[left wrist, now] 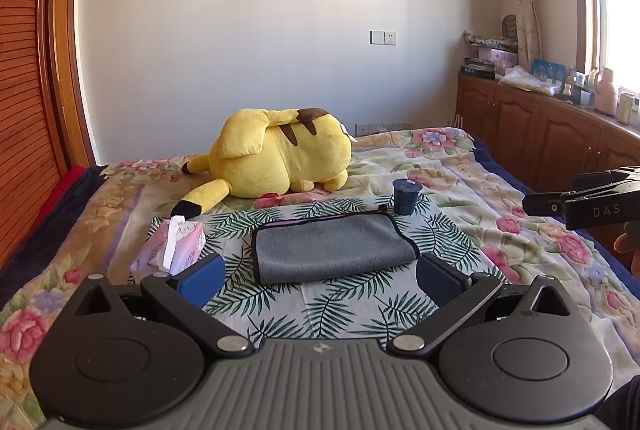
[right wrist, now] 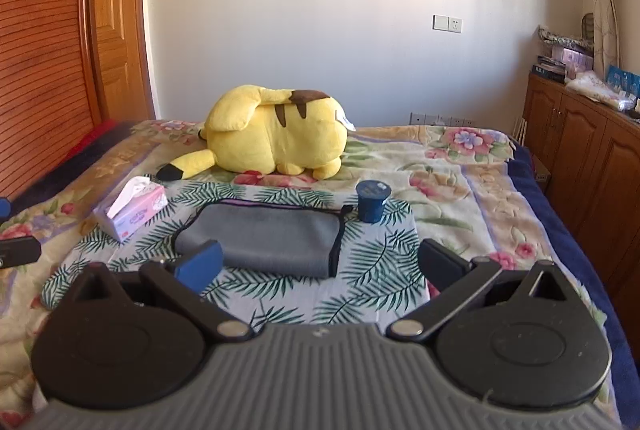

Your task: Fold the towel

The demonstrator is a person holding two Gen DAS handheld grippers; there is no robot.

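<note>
Grey towel: one, folded; one cup; one plush.

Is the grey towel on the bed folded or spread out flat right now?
Folded. The grey towel lies as a compact rectangle with a rounded, doubled near edge, and a second layer shows along its far edge. Neither gripper touches it.

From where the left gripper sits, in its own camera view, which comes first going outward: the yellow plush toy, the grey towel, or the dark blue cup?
1. Grey towel, straight ahead of the open left gripper.
2. Dark blue cup, behind the towel's right corner.
3. Yellow plush toy, farthest back.
</note>
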